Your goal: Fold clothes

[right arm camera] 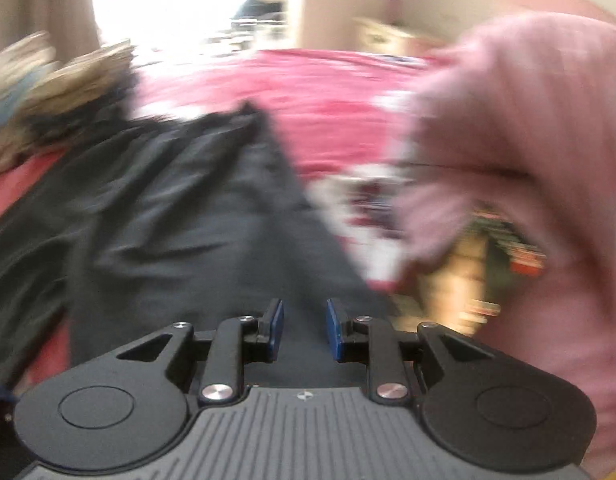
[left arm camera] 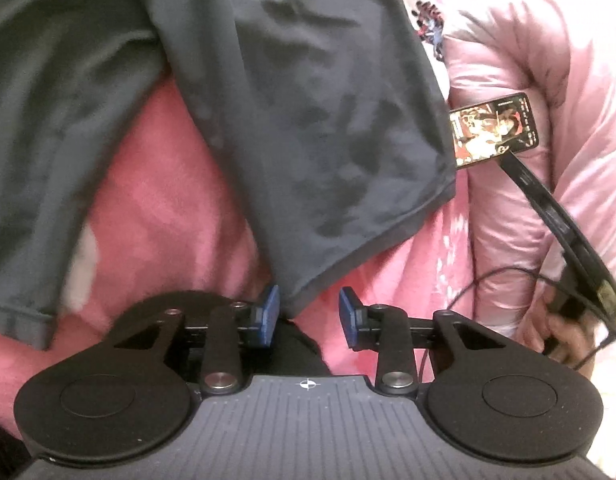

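A dark garment (left arm camera: 308, 112) is lying spread over a pink bed cover (left arm camera: 159, 216), its hemmed corner reaching down to just in front of the left tongs (left arm camera: 309, 317). The left tongs are standing released, blue pads apart, with the hem corner sitting at the gap but not pinched. To the right, a pink padded jacket (left arm camera: 548, 60) is filling the edge of the left wrist view, and a phone (left arm camera: 492, 130) is showing on a black holder just beside the garment's edge. In the blurred right wrist view, the right tongs (right arm camera: 304, 330) are hanging released over the same dark garment (right arm camera: 195, 216), bare pink cover (right arm camera: 308, 92) lying beyond it.
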The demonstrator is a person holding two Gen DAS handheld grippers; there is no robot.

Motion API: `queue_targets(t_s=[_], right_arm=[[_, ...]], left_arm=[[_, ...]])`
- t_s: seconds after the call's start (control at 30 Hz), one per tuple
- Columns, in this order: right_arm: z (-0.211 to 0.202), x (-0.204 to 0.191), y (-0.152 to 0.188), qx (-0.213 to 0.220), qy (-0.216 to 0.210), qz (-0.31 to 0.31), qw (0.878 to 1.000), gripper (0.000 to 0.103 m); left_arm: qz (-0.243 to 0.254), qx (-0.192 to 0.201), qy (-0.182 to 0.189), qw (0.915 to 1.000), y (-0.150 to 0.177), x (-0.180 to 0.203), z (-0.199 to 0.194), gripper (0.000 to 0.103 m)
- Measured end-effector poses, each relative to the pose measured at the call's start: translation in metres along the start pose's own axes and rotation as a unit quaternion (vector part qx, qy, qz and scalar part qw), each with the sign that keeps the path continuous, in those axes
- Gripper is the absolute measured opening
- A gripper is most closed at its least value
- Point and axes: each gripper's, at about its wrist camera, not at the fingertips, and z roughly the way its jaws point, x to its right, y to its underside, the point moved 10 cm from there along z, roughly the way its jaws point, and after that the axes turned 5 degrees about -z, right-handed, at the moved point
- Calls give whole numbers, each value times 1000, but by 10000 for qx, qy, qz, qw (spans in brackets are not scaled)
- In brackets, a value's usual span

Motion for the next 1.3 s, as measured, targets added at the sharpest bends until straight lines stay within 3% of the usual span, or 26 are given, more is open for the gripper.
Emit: queue_targets(t_s=[0.13,0.23,0.3,0.37,0.53,0.67,0.77,0.9,1.03,1.07,1.1,1.13,1.17,1.3], right_arm=[[29,-18,28,-505,-433,-216,9976,23],[49,5,63,-1299,-61,-331,9910,21],[38,22,59,-1399,-25,-99,9901,21],[23,32,37,-1255,-16,-42,9921,22],[20,32,-59,-309,-465,73,9984,26],[67,26,-130,98,-788,313,9963,36],[128,32,-163,-128,-1004,427,9940,38],[188,29,-181,-611,-946,268,9933,38],[204,29,-187,-642,-1105,442,9908,36],[213,28,-187,-694,-1133,433,9902,34],[218,27,-187,-729,-1141,367,9901,24],[222,27,-187,-752,-1142,282,9902,6],[226,26,-187,-775,-1144,197,9902,2],[227,39,-201,-435,-860,56,9953,2]], left_arm=[[273,226,-276,9990,-3,-8,-14,32],[256,448,-263,9983,-10,-16,-26,32],[167,661,-232,9974,-20,-25,-36,32],[35,933,-232,9954,-36,-34,-47,32],[-256,1681,-380,9847,-87,-58,-74,32],[-303,2171,-704,9731,-121,-73,-85,32],[-276,2377,-1036,9654,-137,-86,-88,32],[-388,2470,-1082,9622,-147,-102,-88,32],[-433,2423,-1113,9628,-150,-110,-87,32],[-442,2399,-1110,9634,-150,-112,-87,32],[-448,2371,-1109,9641,-149,-114,-87,32],[-456,2343,-1117,9647,-149,-116,-85,32],[-458,2322,-1130,9650,-149,-118,-83,32],[-414,2290,-1141,9658,-150,-121,-79,32]])
